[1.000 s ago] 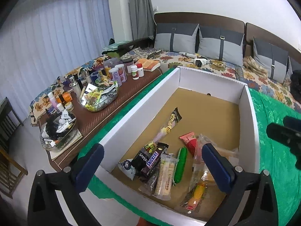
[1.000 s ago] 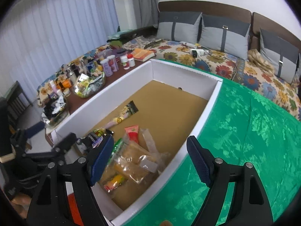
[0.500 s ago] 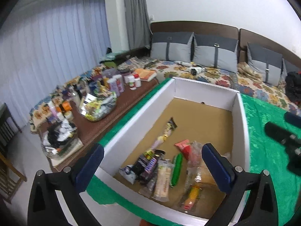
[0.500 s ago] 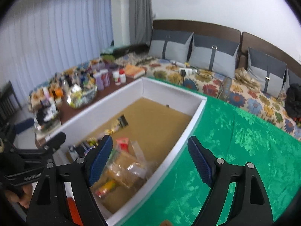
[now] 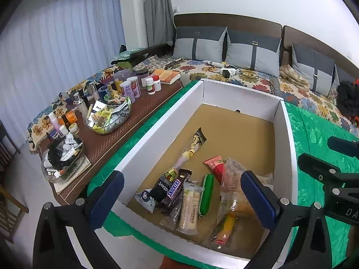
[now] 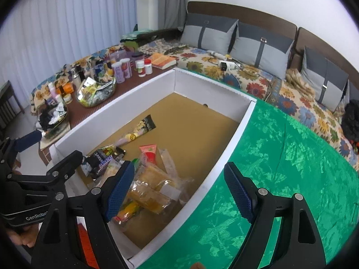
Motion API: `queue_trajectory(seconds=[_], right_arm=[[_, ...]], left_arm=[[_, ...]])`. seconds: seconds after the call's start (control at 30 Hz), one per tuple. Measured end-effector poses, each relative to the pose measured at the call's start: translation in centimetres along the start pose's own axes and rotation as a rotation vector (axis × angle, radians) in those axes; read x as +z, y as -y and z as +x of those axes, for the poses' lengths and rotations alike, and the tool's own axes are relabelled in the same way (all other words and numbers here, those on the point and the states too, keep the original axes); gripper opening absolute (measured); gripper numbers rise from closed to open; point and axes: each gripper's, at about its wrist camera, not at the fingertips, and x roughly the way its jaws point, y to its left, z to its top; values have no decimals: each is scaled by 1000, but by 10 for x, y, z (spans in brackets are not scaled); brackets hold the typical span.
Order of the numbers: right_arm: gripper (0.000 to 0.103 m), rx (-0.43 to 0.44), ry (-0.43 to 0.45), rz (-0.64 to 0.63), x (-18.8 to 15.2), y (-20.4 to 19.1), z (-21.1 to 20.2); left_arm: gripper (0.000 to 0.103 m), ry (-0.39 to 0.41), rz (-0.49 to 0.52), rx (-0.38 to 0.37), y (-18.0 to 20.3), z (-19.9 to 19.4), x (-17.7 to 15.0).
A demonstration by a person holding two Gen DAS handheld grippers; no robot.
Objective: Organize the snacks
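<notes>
A: Where are the snacks?

B: All in the white box, which sits on a green cloth with its long axis running from near to far. They crowd the near end on the brown floor of the box; the far half is bare.

A: Which way do they lie?

B: Mostly lengthwise, along the box. The Snickers bar points near-left to far-right and lies against a black packet on its left. Just right of it a pale wafer pack and a green stick run near to far, almost parallel. A long cone-shaped packet lies farther in, its dark end pointing far-right. A red sachet sits right of that, tilted toward far-left. Clear bags of yellow cakes pile in the near right corner, with a yellow-and-red packet nearest of all.

A: And the grippers?

B: The left gripper hangs above the near end of the box, spread wide, grasping nothing. The right gripper is likewise released and empty, straddling the box's right wall, one finger over the cakes and the other over the cloth.

A: Anything else around?

B: A brown desk to the left carries bottles, jars and a glass bowl of sachets. A bed with a flowered cover lies beyond.
</notes>
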Motion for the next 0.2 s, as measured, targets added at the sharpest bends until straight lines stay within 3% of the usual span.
queue_trajectory(seconds=[0.2], right_arm=[[85, 13, 2, 3, 1, 0, 4]], left_arm=[[103, -38, -36, 3, -2, 7, -3]])
